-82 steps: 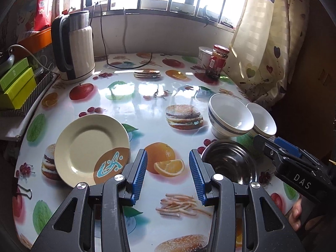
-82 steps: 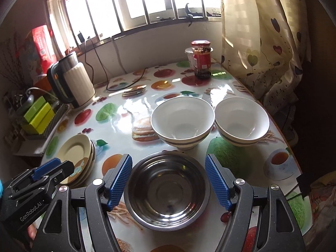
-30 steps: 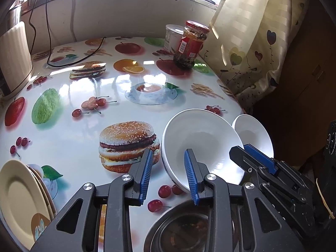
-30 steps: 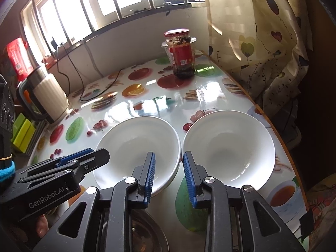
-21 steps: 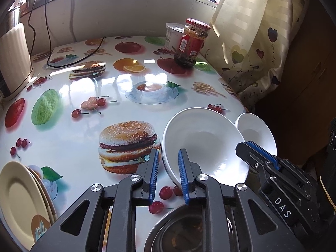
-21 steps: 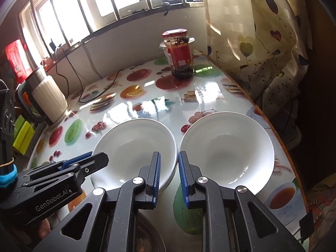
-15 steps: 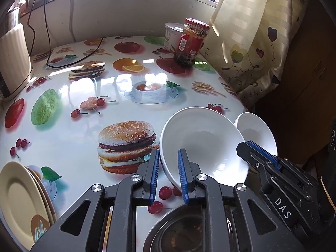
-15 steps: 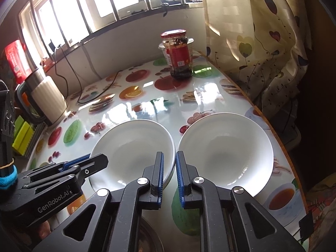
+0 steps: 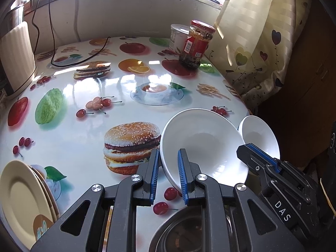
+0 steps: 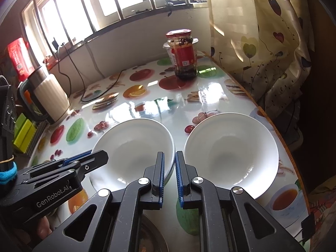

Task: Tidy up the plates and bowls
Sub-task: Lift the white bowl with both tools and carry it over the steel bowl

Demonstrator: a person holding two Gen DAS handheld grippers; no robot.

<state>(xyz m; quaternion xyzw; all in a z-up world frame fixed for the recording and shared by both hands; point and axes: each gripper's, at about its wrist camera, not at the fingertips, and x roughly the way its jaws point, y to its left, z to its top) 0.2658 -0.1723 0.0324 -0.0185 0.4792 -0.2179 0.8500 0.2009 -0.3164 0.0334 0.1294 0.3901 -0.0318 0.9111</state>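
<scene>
Gripping the left white bowl [image 9: 201, 145]: left hand-held gripper [image 9: 167, 173] clamps its near-left rim, right hand-held gripper [image 10: 168, 171] its right rim, probably for stacking.

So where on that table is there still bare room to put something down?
Free: the table's middle, bordered by kettle, jar and left white bowl. Crowded: the near edge, with right white bowl, steel bowl and plates.

Setting: home kitchen/dining corner. Evidence: food-print oilcloth on table [image 10: 147, 109], electric kettle [image 10: 49, 96], sauce jar [image 10: 184, 54], heart-print curtain [image 10: 262, 42], barred window [image 10: 109, 2].
</scene>
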